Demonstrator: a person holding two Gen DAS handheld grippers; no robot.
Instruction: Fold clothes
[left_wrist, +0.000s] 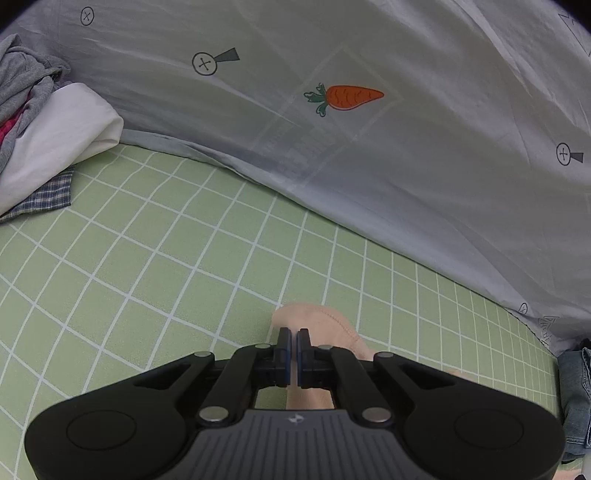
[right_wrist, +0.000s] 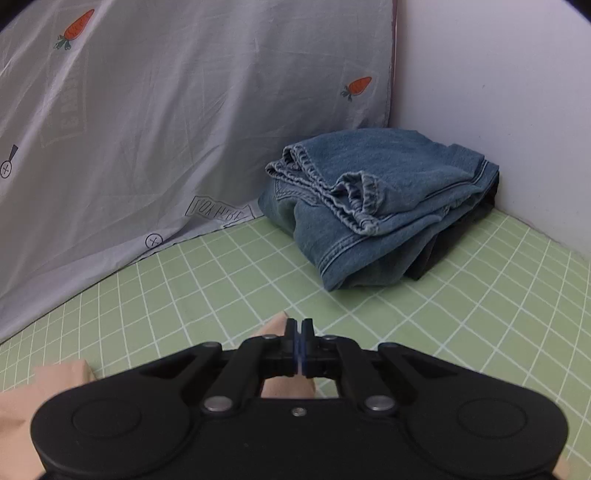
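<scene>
Both grippers are pinching the peach garment: left gripper nearly closed, right gripper clamped tight, folded jeans sitting beyond on the green grid sheet.

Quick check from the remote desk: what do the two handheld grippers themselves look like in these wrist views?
Both are matte black linkage grippers. The left gripper has blue-edged finger pads, silver pivot pins, round side bosses and a ribbed dark grey centre plate with a small pale logo. The right gripper matches, but its centre is plain black with one small screw. No cables, sleeves or hands show.
</scene>
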